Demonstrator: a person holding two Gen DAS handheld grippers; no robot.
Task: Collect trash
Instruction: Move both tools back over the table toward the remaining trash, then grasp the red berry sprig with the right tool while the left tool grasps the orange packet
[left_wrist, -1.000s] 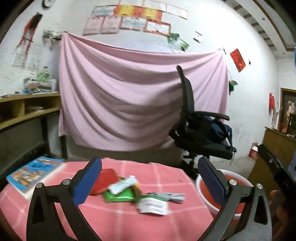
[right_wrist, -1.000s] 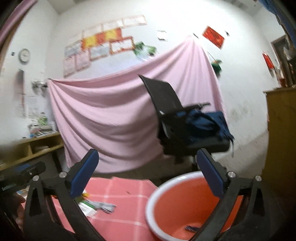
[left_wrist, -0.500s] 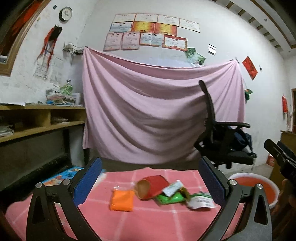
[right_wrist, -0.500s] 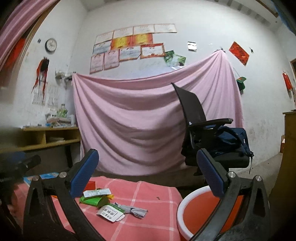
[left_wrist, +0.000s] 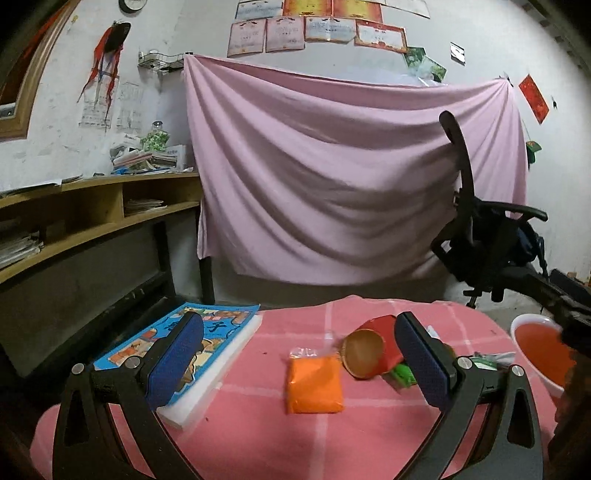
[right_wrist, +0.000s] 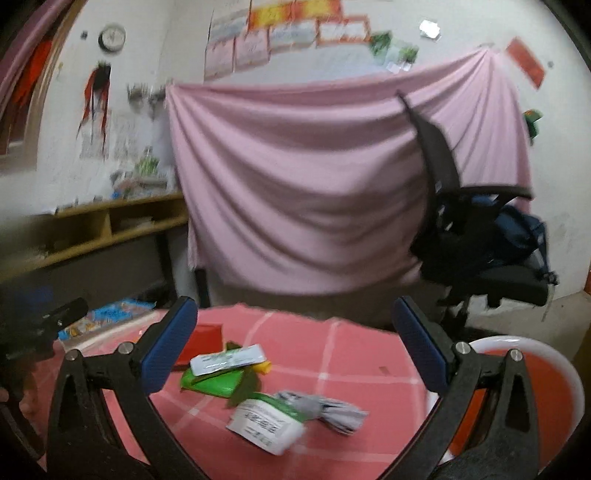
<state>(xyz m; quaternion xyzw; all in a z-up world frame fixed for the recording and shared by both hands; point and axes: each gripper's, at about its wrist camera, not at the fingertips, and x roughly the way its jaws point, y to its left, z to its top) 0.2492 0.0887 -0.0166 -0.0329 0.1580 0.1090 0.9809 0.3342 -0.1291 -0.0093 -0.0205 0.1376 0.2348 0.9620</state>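
Trash lies on a table with a pink checked cloth (left_wrist: 332, 435). In the left wrist view an orange packet (left_wrist: 313, 384) lies beside a tipped red paper cup (left_wrist: 371, 350), with a green wrapper (left_wrist: 402, 373) behind my right finger. My left gripper (left_wrist: 303, 362) hangs open above them, holding nothing. In the right wrist view a green wrapper (right_wrist: 218, 382), a white sachet (right_wrist: 229, 360), a white-labelled packet (right_wrist: 267, 424) and a crumpled grey wrapper (right_wrist: 332, 408) lie between the fingers of my open right gripper (right_wrist: 295, 347). The red cup (right_wrist: 201, 341) shows behind its left finger.
A red basin with a white rim (right_wrist: 554, 373) stands low at the table's right; it also shows as the basin (left_wrist: 535, 354). A blue picture book (left_wrist: 192, 343) lies on the table's left. A black office chair (left_wrist: 491, 243), a pink sheet and wooden shelves (left_wrist: 85, 214) stand behind.
The left view has swung left and down: the book and orange packet are now in front. The right view has swung left from the basin onto the wrappers. Both grippers stay open.
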